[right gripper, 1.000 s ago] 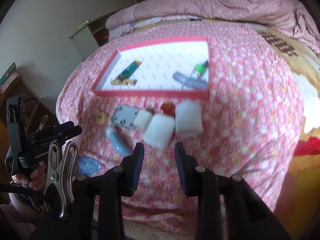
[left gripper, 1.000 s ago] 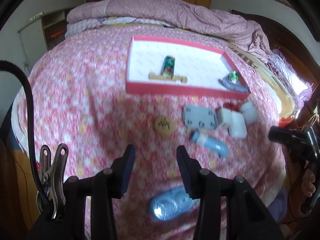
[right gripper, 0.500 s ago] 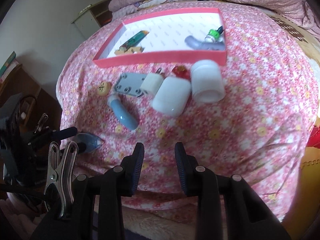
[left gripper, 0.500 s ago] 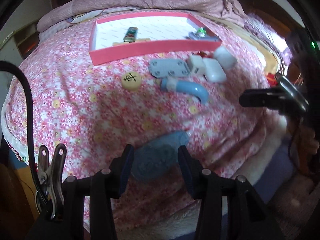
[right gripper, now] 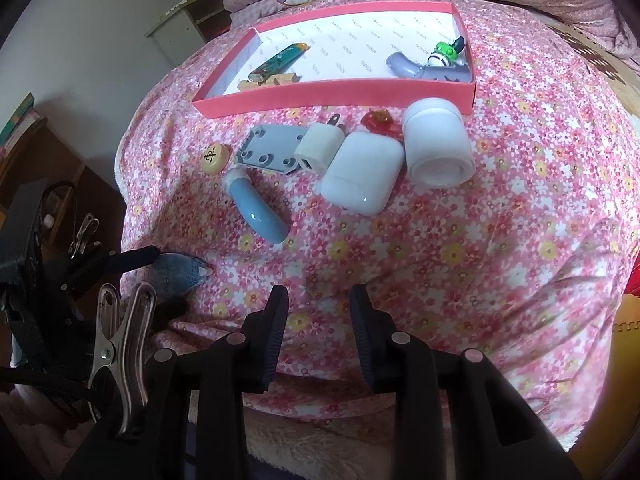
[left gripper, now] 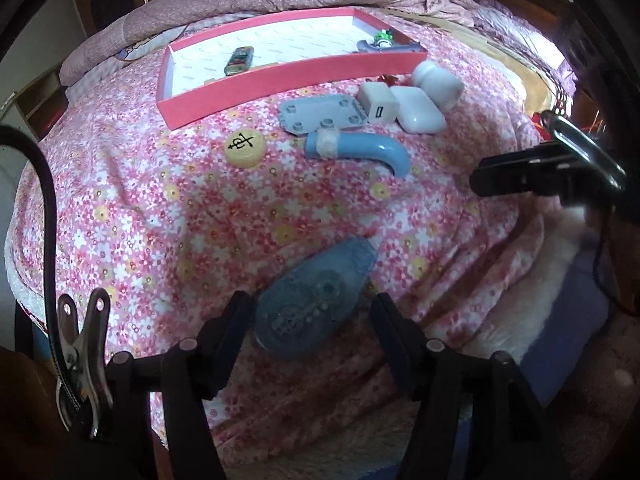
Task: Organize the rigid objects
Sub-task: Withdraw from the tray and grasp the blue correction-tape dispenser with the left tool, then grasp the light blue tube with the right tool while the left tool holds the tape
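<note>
**Left claw spreading over the blue tape dispenser at the bed's edge**

Your left claw (left gripper: 310, 312) points down at the near edge of the bed (left gripper: 168, 208), and its jaws are opening — the blue correction-tape dispenser (left gripper: 316, 300) lies flat on the flowered cover between them, its rounded end close to the left finger, with a clear gap at the right finger. The pads do not press on it.

Farther up the cover, from left to right, you have the round tan game piece (left gripper: 244, 148), the grey studded plate (left gripper: 322, 114) with the blue curved tube (left gripper: 356, 152) just in front of it, the white USB charger (left gripper: 378, 102) touching the plate, the white earbud case (left gripper: 418, 110), and the white jar (left gripper: 438, 82) lying on its side. A small red thing (right gripper: 380, 120) sits behind the case and the jar.

Beyond them stands the red-walled box (left gripper: 280, 76): a green lighter (left gripper: 239, 61) and a small wooden piece (right gripper: 272, 80) at its left, a grey tube (right gripper: 420, 70) and a green-and-white toy (right gripper: 444, 54) at its right.

Your right claw (right gripper: 318, 328) hangs over bare cover near the bed's front edge — its jaws stand narrow, with nothing between them.
</note>
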`<state>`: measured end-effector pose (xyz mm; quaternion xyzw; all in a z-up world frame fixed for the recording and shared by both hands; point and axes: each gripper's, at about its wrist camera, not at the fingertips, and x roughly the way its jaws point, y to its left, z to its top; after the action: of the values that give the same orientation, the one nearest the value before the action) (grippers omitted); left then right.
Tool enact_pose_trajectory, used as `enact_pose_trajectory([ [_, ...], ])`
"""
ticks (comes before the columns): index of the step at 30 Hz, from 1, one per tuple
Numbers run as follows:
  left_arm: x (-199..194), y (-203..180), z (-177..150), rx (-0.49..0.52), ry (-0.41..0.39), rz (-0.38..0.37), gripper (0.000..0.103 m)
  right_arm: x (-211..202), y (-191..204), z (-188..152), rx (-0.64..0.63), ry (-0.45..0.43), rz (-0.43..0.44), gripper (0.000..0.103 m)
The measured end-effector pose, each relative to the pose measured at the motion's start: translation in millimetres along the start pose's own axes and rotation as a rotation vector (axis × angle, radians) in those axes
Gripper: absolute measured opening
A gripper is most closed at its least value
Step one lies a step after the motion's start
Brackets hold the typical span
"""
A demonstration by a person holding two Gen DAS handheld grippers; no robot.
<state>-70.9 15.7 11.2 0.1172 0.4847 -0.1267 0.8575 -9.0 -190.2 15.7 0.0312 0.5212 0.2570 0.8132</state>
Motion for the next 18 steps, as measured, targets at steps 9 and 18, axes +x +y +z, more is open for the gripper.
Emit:
enact_pose_trajectory([
  [9,9.3,8.8,1.4,-0.048,-0.015,-0.033,0.067,9.5,1.2,-3.9,0.002,0.026,0.010,0.033],
  [18,0.9,9.1,2.2,-0.075,-0.054,-0.023,0.062,9.7,2.4,-5.5,-0.010,0.023,0.000,0.036],
])
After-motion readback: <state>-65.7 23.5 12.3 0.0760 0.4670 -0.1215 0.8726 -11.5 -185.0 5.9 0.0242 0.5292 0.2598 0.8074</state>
